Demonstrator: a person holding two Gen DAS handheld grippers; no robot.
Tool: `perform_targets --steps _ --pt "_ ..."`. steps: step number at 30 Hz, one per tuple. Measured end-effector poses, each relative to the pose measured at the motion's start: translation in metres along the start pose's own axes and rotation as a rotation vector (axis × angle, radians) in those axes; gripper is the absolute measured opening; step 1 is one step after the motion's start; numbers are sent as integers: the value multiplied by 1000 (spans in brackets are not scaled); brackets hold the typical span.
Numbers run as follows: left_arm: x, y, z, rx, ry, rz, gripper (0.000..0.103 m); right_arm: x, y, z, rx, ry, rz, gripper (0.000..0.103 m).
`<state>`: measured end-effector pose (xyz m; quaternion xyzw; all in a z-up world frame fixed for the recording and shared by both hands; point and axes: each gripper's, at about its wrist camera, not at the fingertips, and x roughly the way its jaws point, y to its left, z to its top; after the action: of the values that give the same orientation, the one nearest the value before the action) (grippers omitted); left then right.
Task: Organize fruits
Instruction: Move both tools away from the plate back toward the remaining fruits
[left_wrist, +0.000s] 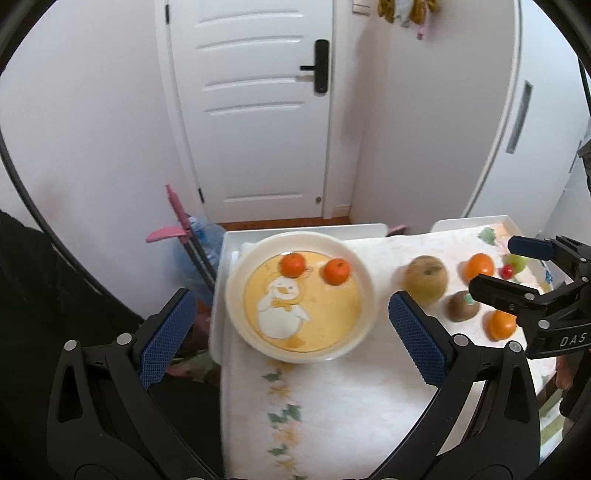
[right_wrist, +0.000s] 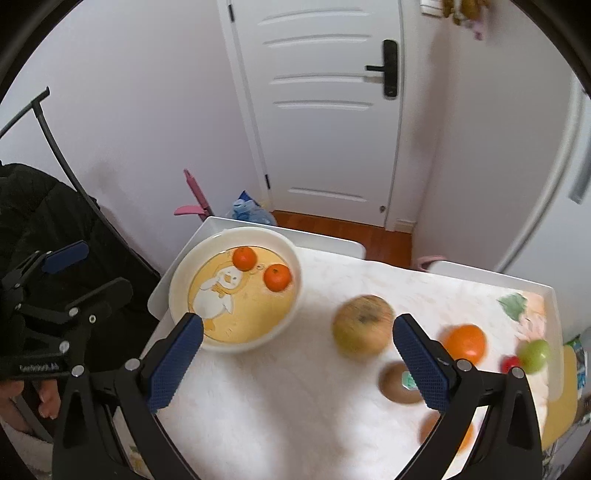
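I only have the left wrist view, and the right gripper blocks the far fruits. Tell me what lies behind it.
Observer: A green fruit lies on the cloth, with a small red fruit right beside it.
Operator: Report the right gripper's fingers.
Observer: The right gripper is open and holds nothing; the brown round fruit shows beyond it.
Operator: Say where my left gripper sits.
Observer: The left gripper hangs outside the table, in front of a black jacket.
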<state>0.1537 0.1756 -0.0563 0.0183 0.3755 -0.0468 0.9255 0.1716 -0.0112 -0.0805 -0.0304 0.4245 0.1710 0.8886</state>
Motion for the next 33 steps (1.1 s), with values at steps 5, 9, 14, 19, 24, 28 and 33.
perform_targets --steps 5,9,14,19,24,28,33 --pt "-11 -41 -4 27 -8 5 103 -30 -28 -18 32 -12 -12 102" --pt "-19 -75 -8 26 -6 9 103 -48 -51 -35 19 -8 -36 102" --pt "-23 -123 -19 32 0 12 103 -74 -88 -63 5 3 -48 102" --pt "-20 -166 -32 30 14 -3 103 -94 -123 -92 -9 9 -74 102" --pt "-11 -204 -48 44 29 -21 103 -106 -161 -116 15 15 -84 102" --pt "1 -228 -59 61 43 -41 103 -108 -186 -134 35 27 -100 102" --pt "25 -257 -73 95 59 -80 103 -101 -213 -156 62 45 -108 102"
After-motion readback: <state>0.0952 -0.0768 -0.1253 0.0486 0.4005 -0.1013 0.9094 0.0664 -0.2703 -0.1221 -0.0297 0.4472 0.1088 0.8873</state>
